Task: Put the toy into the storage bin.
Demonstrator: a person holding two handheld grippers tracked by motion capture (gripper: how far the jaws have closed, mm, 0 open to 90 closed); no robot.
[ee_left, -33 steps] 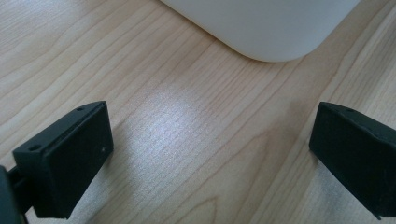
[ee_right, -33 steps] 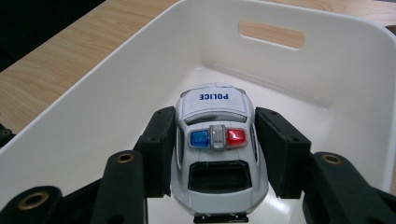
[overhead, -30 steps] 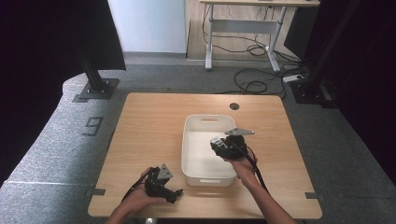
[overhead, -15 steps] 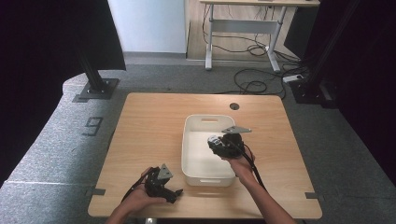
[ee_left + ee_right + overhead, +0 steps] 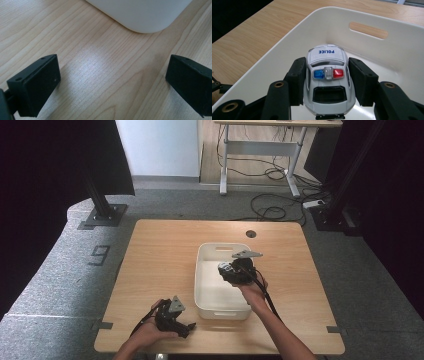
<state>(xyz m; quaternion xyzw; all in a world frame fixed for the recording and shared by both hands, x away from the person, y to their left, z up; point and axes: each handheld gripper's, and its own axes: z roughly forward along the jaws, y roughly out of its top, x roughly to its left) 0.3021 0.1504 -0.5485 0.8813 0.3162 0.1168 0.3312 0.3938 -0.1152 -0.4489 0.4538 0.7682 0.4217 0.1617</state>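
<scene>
White plastic is your landmark: the bin (image 5: 207,270) on the wooden table (image 5: 160,250). Your right gripper (image 5: 327,77) is clamped on both flanks of a toy police car (image 5: 327,80), held inside the bin over its floor, nose toward the slotted handle wall. Your left gripper (image 5: 112,82) rests on the table just beside the bin's near corner, jaws spread wide, holding nothing.

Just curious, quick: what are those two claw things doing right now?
Left gripper: open, empty, above the table.
Right gripper: closed on toy police car.
</scene>
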